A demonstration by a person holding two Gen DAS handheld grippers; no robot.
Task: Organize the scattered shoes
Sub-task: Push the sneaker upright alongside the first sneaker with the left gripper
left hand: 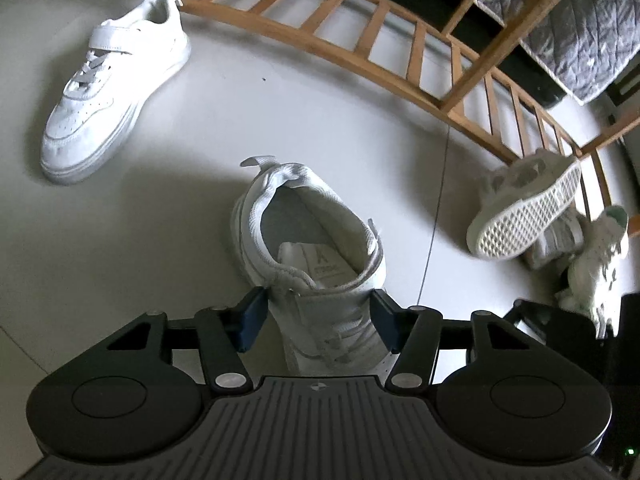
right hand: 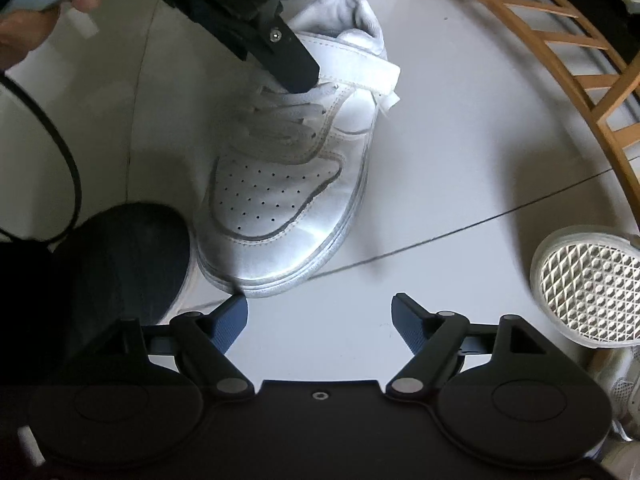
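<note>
My left gripper [left hand: 318,316] has its blue pads on both sides of a white strap sneaker [left hand: 320,264], gripping it at the laces and strap, heel pointing away. The same sneaker [right hand: 288,176] shows in the right wrist view with the left gripper's finger [right hand: 280,52] on its laces. Its matching white sneaker [left hand: 116,88] lies on the floor at the far left. My right gripper [right hand: 319,324] is open and empty above the floor, just in front of the held sneaker's toe.
A wooden shoe rack [left hand: 400,36] runs along the back and right. A pale shoe lies on its side with waffle sole showing [left hand: 528,216] beside another white shoe [left hand: 600,264]. The sole also shows at the right of the right wrist view [right hand: 592,288]. A dark shoe toe [right hand: 128,264] is at the left.
</note>
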